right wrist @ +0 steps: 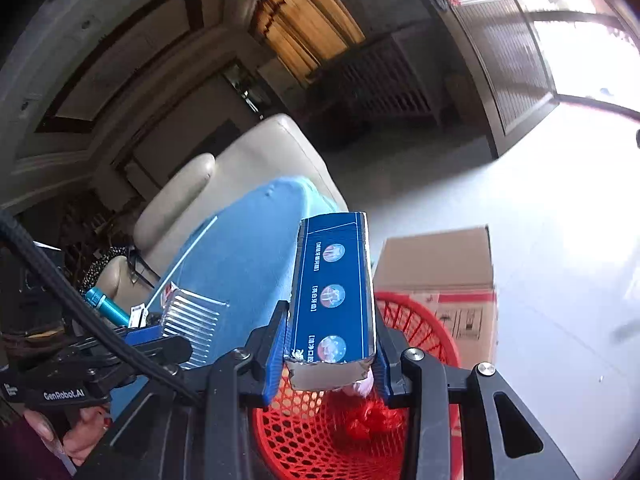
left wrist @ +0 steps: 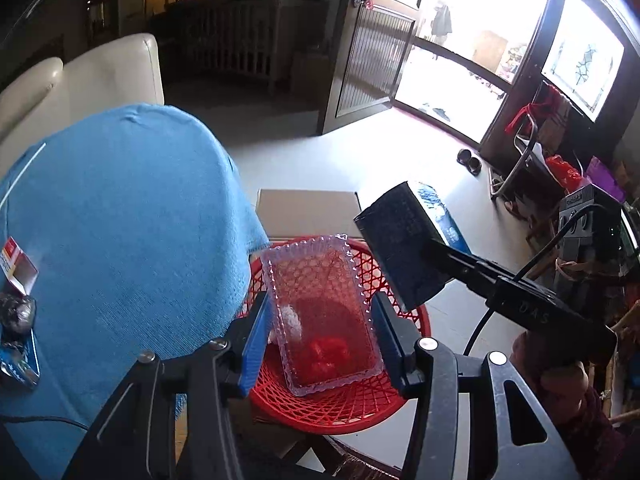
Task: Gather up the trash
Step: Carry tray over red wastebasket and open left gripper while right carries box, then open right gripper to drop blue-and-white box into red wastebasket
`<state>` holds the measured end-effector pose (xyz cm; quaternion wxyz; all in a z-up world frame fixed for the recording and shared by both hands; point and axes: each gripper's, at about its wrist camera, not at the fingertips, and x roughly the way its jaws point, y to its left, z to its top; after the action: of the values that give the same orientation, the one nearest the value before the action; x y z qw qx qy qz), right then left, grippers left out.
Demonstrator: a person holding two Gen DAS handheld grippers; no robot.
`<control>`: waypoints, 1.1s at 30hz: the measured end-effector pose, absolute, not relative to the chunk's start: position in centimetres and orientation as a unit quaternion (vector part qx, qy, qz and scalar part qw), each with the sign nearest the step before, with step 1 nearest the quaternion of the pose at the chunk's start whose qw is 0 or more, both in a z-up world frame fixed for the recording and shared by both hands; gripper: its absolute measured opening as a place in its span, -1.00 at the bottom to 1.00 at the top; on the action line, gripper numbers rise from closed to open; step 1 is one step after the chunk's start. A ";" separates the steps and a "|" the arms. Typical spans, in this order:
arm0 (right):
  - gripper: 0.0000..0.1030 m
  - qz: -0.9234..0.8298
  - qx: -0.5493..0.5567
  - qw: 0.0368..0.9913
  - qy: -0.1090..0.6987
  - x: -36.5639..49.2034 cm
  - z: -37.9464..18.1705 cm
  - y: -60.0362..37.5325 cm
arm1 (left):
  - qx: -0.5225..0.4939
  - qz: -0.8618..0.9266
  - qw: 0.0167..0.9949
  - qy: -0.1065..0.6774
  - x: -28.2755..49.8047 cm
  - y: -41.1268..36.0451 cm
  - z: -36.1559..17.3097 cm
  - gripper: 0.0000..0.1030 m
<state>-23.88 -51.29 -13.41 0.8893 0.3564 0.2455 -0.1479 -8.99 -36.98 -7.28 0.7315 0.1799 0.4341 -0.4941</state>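
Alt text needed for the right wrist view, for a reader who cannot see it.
The right claw grips a long blue carton above a red mesh basket already holding red and pale trash. A blue-covered table lies to the left, a cardboard box behind the basket.

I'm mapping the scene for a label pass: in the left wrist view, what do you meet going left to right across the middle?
Blue tablecloth → clear plastic tray in the left gripper, over the red basket → dark box held by the right gripper.
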 end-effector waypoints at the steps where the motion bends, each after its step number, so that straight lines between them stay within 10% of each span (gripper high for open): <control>1: -0.24 -0.147 0.358 0.888 0.249 -23.7 -13.7 -51.2 | 0.180 -0.493 0.732 0.435 -9.0 -37.1 -7.6 0.03; 7: -0.17 -0.140 0.377 0.873 0.276 -22.6 -15.4 -50.9 | 0.164 -0.496 0.726 0.447 -8.8 -37.0 -8.5 0.07; 11: 0.29 -0.138 0.403 0.866 0.263 -23.1 -15.7 -51.5 | 0.145 -0.491 0.730 0.452 -7.7 -35.9 -8.1 0.20; 33: 0.29 -0.060 0.332 0.899 0.280 -15.6 -11.0 -44.5 | 0.099 -0.310 0.847 0.422 -0.1 -13.8 -7.0 0.30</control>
<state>-15.58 -44.45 -11.04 0.8987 0.3324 0.2798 -0.0597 -0.12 -13.83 -7.02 0.8465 0.0986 0.4216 -0.3097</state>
